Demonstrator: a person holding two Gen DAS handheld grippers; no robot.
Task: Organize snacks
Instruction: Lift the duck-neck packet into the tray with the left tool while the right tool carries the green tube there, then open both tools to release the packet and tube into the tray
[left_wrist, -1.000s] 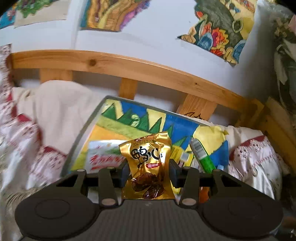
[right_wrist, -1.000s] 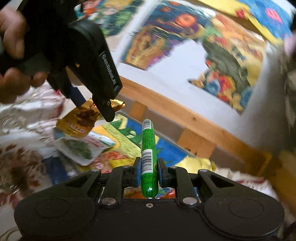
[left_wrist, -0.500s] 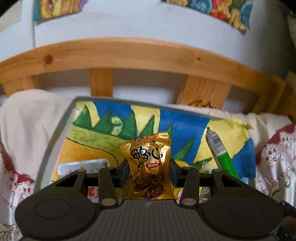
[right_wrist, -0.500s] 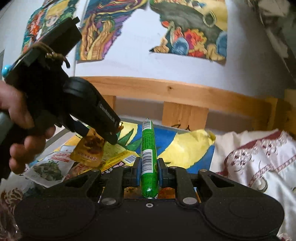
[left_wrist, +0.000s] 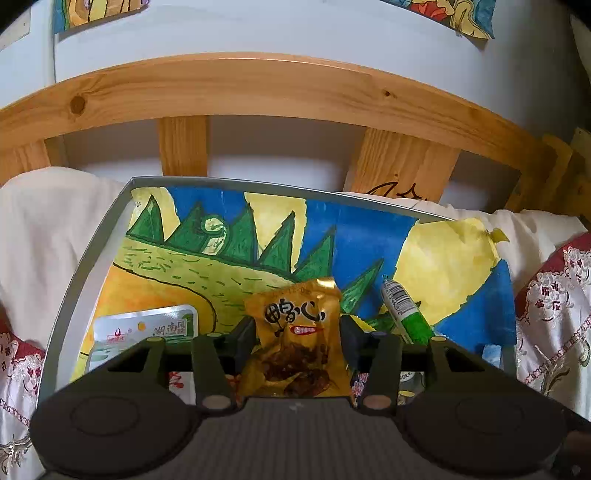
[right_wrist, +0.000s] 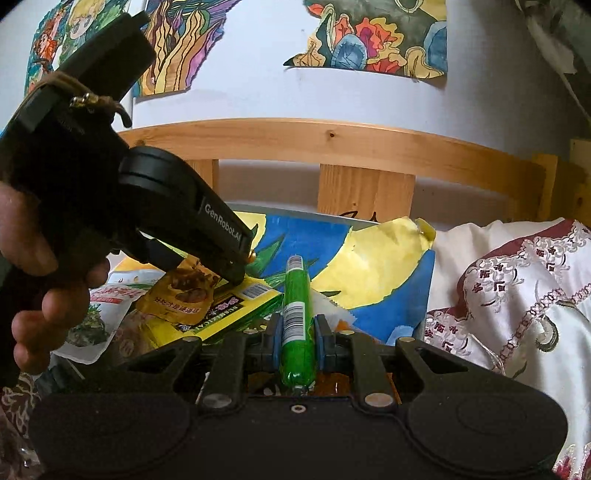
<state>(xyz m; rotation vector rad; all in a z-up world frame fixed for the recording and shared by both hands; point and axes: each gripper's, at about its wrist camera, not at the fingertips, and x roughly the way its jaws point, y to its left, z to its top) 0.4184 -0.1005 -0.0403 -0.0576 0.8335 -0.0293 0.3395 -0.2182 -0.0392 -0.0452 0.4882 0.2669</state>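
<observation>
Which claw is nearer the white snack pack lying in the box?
Left. The left claw, with the gold packet, hangs just beside the white pack; the right claw, clamping the green stick, sits farther off.

Snacks on a tray on the bed, below the headboard.
The tray (left_wrist: 88, 266) lay on bedding (left_wrist: 44, 221) before the headboard (left_wrist: 258, 85), a drawing (left_wrist: 229, 258) lining it. A pouch (left_wrist: 295, 332) sat between the left gripper (left_wrist: 297, 332) jaws over the tray; a flat pack (left_wrist: 147, 328) lay left, a stick (right_wrist: 295, 310) in the right gripper (right_wrist: 297, 332) to the right.
</observation>
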